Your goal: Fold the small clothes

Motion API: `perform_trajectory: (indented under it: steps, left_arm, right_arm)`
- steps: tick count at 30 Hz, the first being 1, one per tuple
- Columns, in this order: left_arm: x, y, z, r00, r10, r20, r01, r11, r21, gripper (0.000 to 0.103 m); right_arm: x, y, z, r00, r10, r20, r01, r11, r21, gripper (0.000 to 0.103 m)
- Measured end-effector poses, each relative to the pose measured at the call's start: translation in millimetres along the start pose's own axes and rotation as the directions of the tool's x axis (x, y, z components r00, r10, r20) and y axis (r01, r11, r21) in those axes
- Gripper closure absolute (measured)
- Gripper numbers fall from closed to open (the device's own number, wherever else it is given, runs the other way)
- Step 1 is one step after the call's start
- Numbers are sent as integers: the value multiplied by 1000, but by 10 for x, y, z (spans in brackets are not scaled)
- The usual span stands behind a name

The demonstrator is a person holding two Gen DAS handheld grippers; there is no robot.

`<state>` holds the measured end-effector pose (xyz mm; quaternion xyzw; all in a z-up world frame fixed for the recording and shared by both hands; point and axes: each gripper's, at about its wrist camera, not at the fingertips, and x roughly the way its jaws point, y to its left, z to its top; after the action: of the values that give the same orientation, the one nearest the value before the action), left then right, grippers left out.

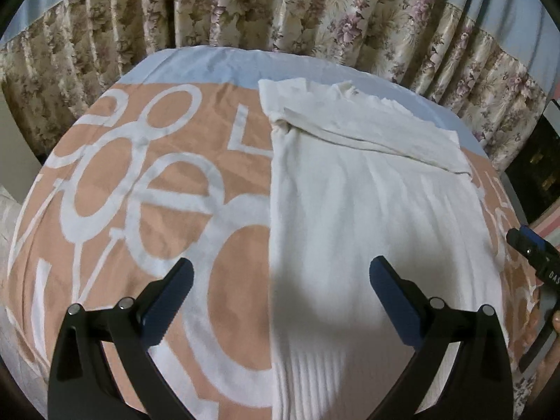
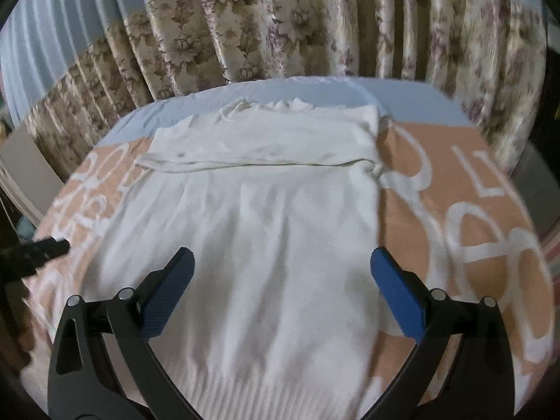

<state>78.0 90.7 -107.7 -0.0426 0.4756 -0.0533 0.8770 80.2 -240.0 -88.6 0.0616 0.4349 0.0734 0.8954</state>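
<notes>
Both grippers (image 1: 280, 288) (image 2: 281, 280) spread, empty, above white sweater's (image 2: 266, 238) ribbed hem; bare blanket (image 1: 140, 182) alongside.

**White sweater lies flat under wide-open right gripper**

The right gripper (image 2: 281, 262) hangs over the white sweater (image 2: 266, 231), jaws spread as wide as they go, nothing between the blue pads (image 2: 397, 297). The sweater lies lengthwise on the peach cover with white lettering (image 2: 465, 189), ribbed hem nearest the camera, neckline at the far end. Its sleeves are folded across the chest, forming a straight band from edge to edge. At the left edge the dark tip of the left gripper (image 2: 45, 248) pokes in, just beside the sweater's side. Behind the surface, a floral curtain (image 2: 280, 28) fills the background, blurred toward the right.
</notes>
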Motion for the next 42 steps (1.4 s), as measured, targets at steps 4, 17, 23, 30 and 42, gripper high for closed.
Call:
perform_trajectory:
  steps: [4,17,23,30,42]
  left_arm:
    - [-5,-54,-114,1000,2,-13,-1,1000,21,2]
    - [-101,-212,-462,997,81,19,-83,990,113,2]
    - [-78,-143,-626,997,68,-36,-64,993,103,2]
    - [-54,-78,-745,995,2,-95,6,997,82,2]
    - [18,-122,-957,977,-97,-192,112,992,66,2]
  right_arm:
    - [23,48,-129,998,-48,-48,46,998,-41,3]
    - [-165,38,-516,998,-10,-59,7,998,-54,4]
    - [-188,-114,-654,993,-31,-116,26,999,-45,4]
    - [-244,-133,-826,990,-93,-108,84,993,-86,7]
    - [-280,-232,-882,991,-34,-127,31,999,-25,7]
